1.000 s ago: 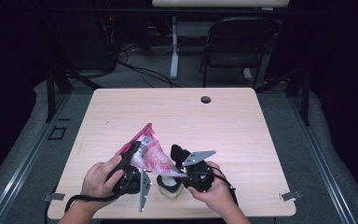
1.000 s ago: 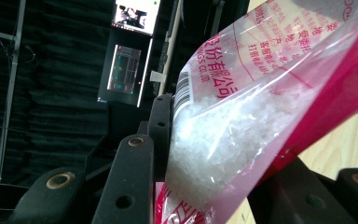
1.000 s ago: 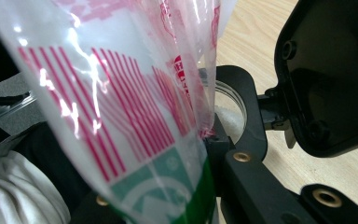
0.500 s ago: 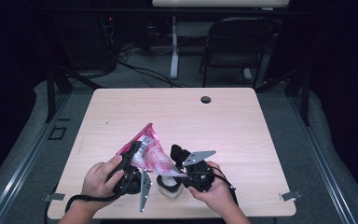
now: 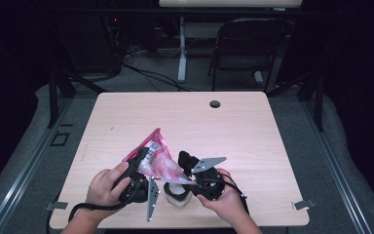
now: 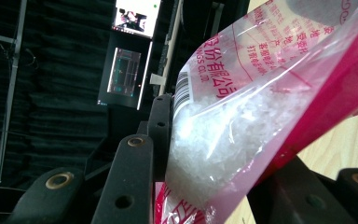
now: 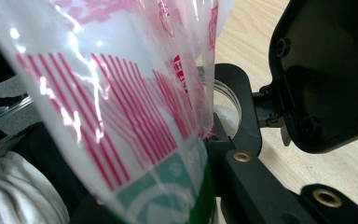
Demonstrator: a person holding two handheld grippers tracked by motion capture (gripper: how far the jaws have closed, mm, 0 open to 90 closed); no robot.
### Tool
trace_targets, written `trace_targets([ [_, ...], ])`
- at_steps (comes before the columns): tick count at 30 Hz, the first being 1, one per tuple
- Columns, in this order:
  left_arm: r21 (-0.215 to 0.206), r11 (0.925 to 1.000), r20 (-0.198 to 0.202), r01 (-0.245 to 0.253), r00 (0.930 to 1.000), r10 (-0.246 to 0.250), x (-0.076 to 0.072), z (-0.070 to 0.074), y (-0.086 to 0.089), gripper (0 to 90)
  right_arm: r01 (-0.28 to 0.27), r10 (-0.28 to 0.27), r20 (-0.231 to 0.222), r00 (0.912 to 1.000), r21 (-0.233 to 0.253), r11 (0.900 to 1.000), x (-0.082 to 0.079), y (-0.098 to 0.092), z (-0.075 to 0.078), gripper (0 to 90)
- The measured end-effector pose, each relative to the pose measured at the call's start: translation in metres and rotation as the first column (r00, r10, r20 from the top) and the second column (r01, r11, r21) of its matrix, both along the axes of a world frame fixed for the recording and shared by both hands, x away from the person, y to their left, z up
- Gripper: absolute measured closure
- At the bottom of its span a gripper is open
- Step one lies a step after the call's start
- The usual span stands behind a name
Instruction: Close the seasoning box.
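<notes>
your left tongs are clamped on the pink-and-clear plastic bag, the jaws pinching it where the white crystals bunch up inside; in the left gripper view the film bulges out between the two black jaws. your right tongs stand beside the bag's lower corner, and in the right gripper view the striped film hangs across one jaw, so i cannot tell whether they are closed on it or merely pressed against it. the bag is held tilted above the near edge of the tabletop, its pink top pointing away from you and its narrow end slanting down toward a small clear jar that stands on the tabletop between your hands. your left hand wraps its gripper at the bag's left, your right hand holds the other just right of the jar. farther off, a round cable hole sits near the tabletop's far edge.
</notes>
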State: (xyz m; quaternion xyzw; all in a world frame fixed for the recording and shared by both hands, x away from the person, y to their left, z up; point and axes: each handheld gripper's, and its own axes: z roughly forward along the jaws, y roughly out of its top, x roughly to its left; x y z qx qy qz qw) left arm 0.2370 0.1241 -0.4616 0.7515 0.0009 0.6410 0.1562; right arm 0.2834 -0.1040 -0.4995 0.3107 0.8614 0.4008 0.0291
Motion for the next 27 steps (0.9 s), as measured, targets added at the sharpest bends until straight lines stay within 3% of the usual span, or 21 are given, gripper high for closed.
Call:
trace_targets([
  [15,-0.006,1.0000,-0.012,-0.006,0.9999,0.005,0.0008,-0.0018,0.0017,70.5,0.006,-0.006,0.002,1.0000,-0.005,1.000,-0.0003,-0.0006,0.0005,89.9],
  [27,-0.039,0.9991,-0.038,-0.016,0.9992,0.015,0.0021,-0.0073,0.0069,70.6,0.006,-0.006,0.002,1.0000,-0.008,1.000,-0.0004,0.0007,-0.0001,89.9],
])
